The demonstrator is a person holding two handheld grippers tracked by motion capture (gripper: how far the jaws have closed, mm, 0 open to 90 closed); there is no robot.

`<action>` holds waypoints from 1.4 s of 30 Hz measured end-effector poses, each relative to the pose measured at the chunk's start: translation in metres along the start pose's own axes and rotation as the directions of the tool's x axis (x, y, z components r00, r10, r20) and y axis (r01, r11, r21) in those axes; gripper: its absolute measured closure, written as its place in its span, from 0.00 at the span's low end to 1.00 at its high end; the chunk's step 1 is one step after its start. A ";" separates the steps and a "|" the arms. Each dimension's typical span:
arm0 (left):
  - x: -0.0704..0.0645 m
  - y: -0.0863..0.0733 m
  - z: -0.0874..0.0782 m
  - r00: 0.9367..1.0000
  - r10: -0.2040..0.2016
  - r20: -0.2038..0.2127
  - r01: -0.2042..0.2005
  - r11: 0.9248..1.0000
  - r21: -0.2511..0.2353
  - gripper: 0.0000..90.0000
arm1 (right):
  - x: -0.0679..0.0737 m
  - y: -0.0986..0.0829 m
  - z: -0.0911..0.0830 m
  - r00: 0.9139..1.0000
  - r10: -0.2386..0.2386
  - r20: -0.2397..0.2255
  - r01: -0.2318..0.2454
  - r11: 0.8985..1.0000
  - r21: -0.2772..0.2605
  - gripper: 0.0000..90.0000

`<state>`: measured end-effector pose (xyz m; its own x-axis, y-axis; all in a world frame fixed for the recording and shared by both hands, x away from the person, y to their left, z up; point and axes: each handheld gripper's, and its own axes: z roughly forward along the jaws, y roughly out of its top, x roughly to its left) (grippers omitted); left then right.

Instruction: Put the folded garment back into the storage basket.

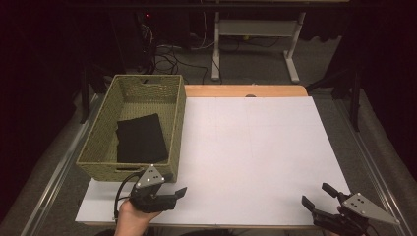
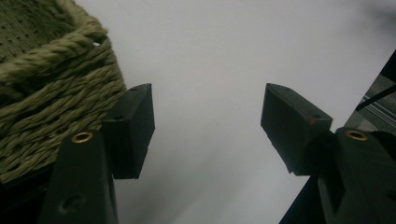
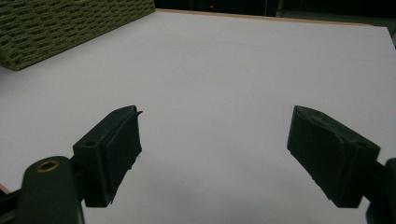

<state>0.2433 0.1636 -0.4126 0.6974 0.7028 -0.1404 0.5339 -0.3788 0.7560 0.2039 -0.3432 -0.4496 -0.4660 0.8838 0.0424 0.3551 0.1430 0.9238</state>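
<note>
A: Item one, left gripper (image 1: 169, 192). Jaws?

B: Spread wide, nothing between them. In the left gripper view its fingers (image 2: 132, 126) stand well apart over bare white sheet (image 2: 224, 70), the left-hand one just beside the corner of the woven basket (image 2: 51, 98).

A: Held how?

B: A hand (image 1: 130, 216) grips it from the near edge, cable looping off to the side, grey three-cornered plate on top. It sits just in front of the basket's near wall.

A: Item two, right gripper (image 1: 319, 195).

B: Also gaping, empty. In the right gripper view the fingers (image 3: 114, 149) are far apart above the sheet. It sits at the near right corner of the sheet, well apart from the left one.

A: Item three, the basket (image 1: 105, 123).

B: Green-tan weave, rectangular, at the left side of the table, partly on the sheet's left edge. Upright, open top.

A: Contents?

B: One black folded cloth (image 1: 141, 138), lying flat on the basket's floor, towards the near end. Neither gripper touches it.

A: Item four, the sheet (image 1: 255, 147).

B: White, covering most of the wooden tabletop (image 1: 246, 91), whose far edge shows beyond it.
</note>
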 end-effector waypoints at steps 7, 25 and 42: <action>0.004 -0.006 -0.005 1.000 -0.009 -0.009 0.009 1.000 -0.013 0.36 | 0.000 0.000 0.000 1.000 -0.002 0.000 0.002 1.000 0.001 0.20; 0.016 -0.021 -0.023 0.998 -0.035 -0.047 0.033 0.998 -0.044 0.36 | 0.000 0.000 0.000 1.000 0.000 0.003 0.000 1.000 0.001 0.20; 0.026 -0.031 -0.038 0.996 -0.048 -0.079 0.043 0.997 -0.062 0.36 | 0.000 0.000 -0.001 1.000 -0.003 0.004 0.003 1.000 0.002 0.20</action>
<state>0.2269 0.2161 -0.4155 0.6312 0.7654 -0.1253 0.5328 -0.3105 0.7873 0.2034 -0.3436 -0.4496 -0.4639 0.8851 0.0383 0.3551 0.1462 0.9233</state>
